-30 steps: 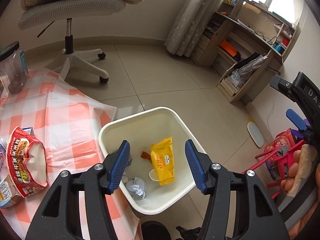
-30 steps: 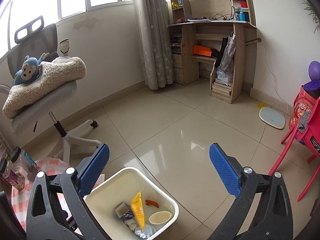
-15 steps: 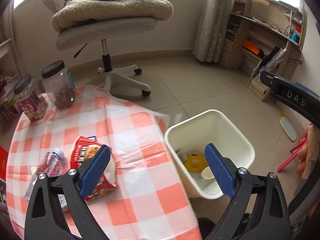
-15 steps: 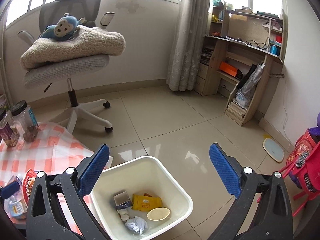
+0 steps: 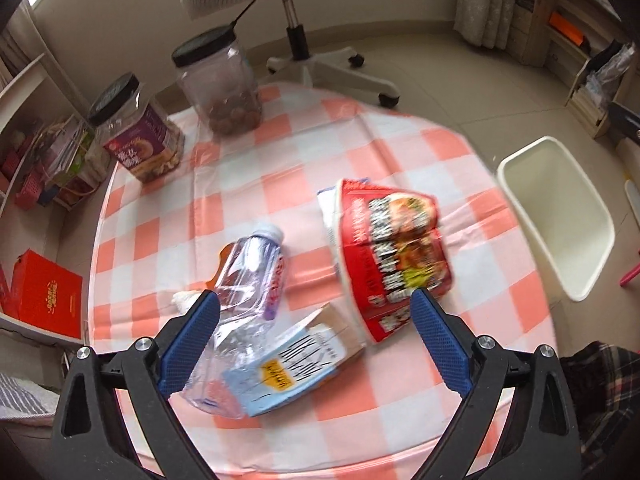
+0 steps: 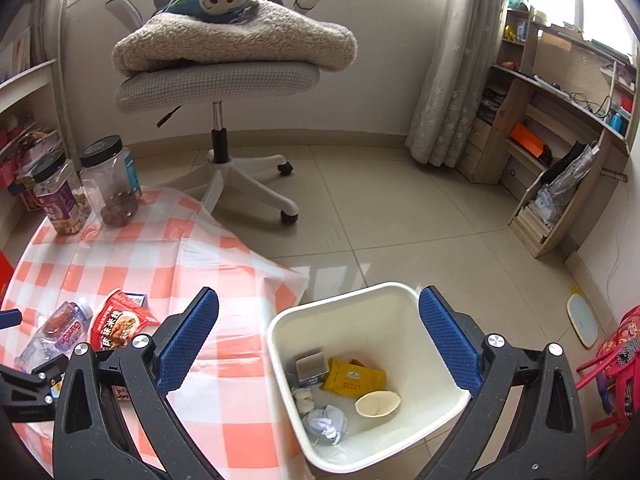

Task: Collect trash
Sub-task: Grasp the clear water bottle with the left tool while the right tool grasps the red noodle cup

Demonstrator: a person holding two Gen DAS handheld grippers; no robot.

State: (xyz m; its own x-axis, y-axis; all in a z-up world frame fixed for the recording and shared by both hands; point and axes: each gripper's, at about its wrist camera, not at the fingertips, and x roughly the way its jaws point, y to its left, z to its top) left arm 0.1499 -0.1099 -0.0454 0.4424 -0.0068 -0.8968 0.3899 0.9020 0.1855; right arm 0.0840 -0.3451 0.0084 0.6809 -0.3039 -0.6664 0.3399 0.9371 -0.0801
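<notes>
Trash sits scattered on the checked tabletop (image 5: 400,140): a crushed bottle (image 5: 250,276), a flattened carton (image 5: 296,368) and a red noodle cup (image 5: 394,248). Left tool (image 5: 314,332) hovers above them, jaws wide apart and empty; right tool (image 6: 318,334), also spread and empty, hangs over the white bin (image 6: 432,344). Looks like the reach for another piece — next, drop and clamp the carton or bottle.

The right gripper (image 6: 318,334), jaws wide and empty, hangs above a white bin (image 6: 420,344) holding a yellow packet (image 6: 354,378), beside a checked table (image 6: 224,272).
</notes>
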